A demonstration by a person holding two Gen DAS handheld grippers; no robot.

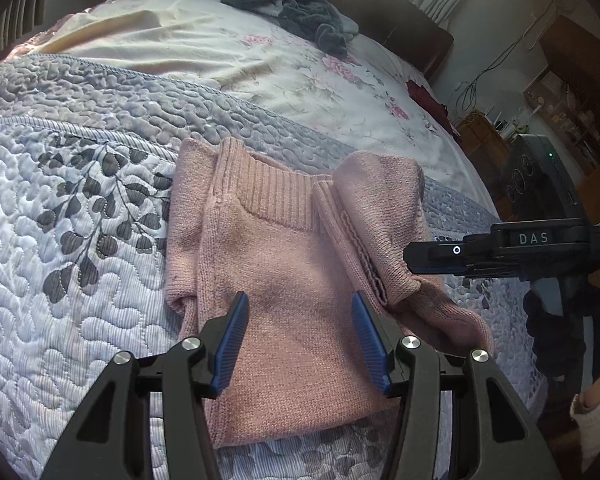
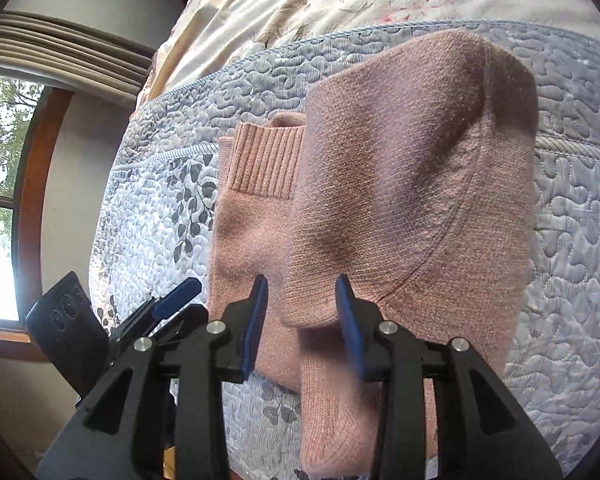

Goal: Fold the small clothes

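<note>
A small pink knit sweater [image 1: 284, 280] lies on the grey-blue quilted bedspread [image 1: 80, 240], collar toward the far side. Its left sleeve is folded in. The right shoulder and sleeve [image 2: 400, 200] are folded over the body and stand raised. My left gripper [image 1: 299, 297] is open just above the sweater's lower body, nothing between its fingers. My right gripper [image 2: 302, 280] is open, with the edge of the folded sleeve loosely between its blue pads; it touches neither pad fully. From the left wrist view, the right gripper [image 1: 410, 260] sits at the sweater's right edge.
A floral sheet [image 1: 300, 72] covers the far half of the bed, with a heap of dark grey clothes [image 1: 292, 8] on it. A dark red item [image 1: 424, 96] lies at the bed's right edge. Shelves and cables [image 1: 560, 92] stand beyond. A window [image 2: 0, 200] is on the left.
</note>
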